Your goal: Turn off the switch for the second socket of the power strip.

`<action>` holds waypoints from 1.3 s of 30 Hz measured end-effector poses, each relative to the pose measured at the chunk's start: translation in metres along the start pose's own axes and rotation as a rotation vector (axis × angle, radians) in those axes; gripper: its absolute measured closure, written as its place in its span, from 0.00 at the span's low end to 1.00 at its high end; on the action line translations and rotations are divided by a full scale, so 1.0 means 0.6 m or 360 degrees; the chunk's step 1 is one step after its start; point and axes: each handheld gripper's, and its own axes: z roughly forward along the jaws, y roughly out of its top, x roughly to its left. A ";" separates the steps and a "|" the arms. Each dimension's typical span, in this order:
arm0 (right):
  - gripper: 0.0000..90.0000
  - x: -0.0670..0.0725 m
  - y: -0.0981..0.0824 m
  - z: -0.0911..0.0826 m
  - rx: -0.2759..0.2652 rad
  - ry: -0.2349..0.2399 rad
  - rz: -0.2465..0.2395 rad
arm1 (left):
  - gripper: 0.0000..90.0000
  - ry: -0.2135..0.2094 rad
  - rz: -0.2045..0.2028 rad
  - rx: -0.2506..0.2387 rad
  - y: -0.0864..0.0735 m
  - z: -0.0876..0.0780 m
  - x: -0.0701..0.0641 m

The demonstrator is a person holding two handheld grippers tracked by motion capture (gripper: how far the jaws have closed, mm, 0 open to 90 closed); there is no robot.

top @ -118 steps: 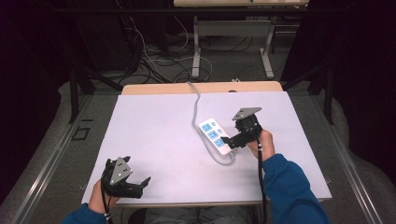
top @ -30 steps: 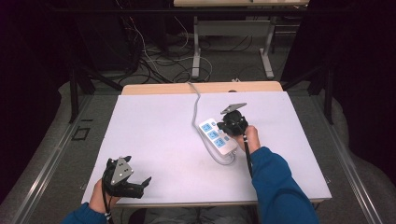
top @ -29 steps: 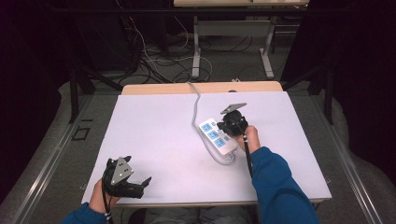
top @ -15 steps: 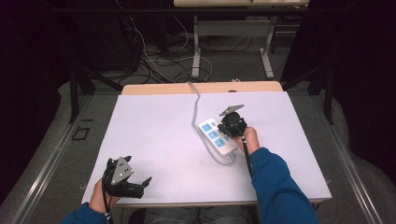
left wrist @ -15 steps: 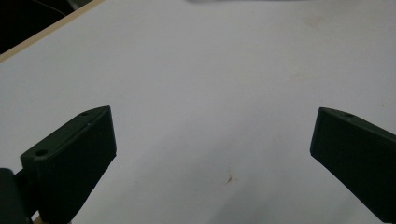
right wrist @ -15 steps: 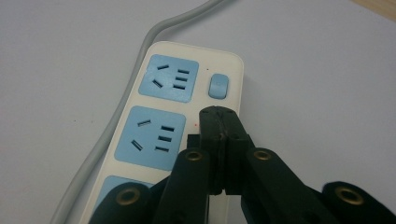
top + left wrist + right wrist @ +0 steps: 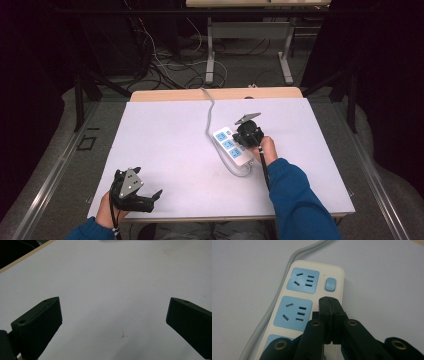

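We are at the step of pressing a switch on the power strip [image 7: 233,146], which lies on the white table [image 7: 170,145] right of centre, its grey cord [image 7: 209,112] running off toward 12 o'clock. In the high view our right gripper [image 7: 245,136] hangs over the strip's far end, tilted down at it. The right gripper view shows its two black jaws pressed together with nothing between them, forming one blunt tip [image 7: 329,302] poised over the strip's white edge beside the middle socket [image 7: 293,313]. The small blue rocker switch [image 7: 330,284] sits just past that tip, at 12 o'clock from it, beside the end socket [image 7: 303,280]. We cannot tell whether the tip touches the casing yet.

Our left gripper [image 7: 145,196] rests at the table's near left corner, at about 8 o'clock from the strip and well apart from it, its jaws spread wide over bare table [image 7: 112,285].

We judge the next move to be a short nudge forward, then a firm press straight down on the switch, with the jaws kept together so the tip stays stiff and doesn't slide into the socket.
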 end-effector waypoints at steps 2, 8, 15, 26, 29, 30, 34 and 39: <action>1.00 0.000 0.000 0.000 -0.0002 -0.0006 0.0006 | 0.00 0.0000 0.0000 0.0001 0.000 0.000 0.000; 1.00 0.002 -0.002 0.000 -0.0015 0.0006 0.0050 | 0.00 -0.0002 -0.0001 0.0001 0.000 0.001 -0.001; 1.00 0.002 -0.002 -0.002 0.0013 -0.0003 0.0038 | 0.00 -0.0003 -0.0002 0.0001 0.000 0.001 -0.001; 1.00 0.002 -0.003 -0.002 -0.0001 -0.0023 0.0027 | 0.00 -0.0003 -0.0001 0.0003 0.000 0.001 -0.001; 1.00 0.002 -0.003 -0.002 0.0007 -0.0025 0.0025 | 0.00 -0.0004 -0.0002 0.0004 0.000 0.001 -0.001; 1.00 0.002 -0.003 -0.001 -0.0002 -0.0019 0.0031 | 0.00 -0.0004 -0.0002 0.0003 0.000 0.001 -0.001; 1.00 0.002 -0.004 0.000 -0.0021 -0.0016 0.0037 | 0.00 -0.0003 -0.0002 0.0003 0.000 0.001 -0.001; 1.00 0.001 -0.004 -0.001 -0.0004 -0.0013 0.0039 | 0.00 -0.0002 0.0000 0.0004 0.000 0.001 -0.001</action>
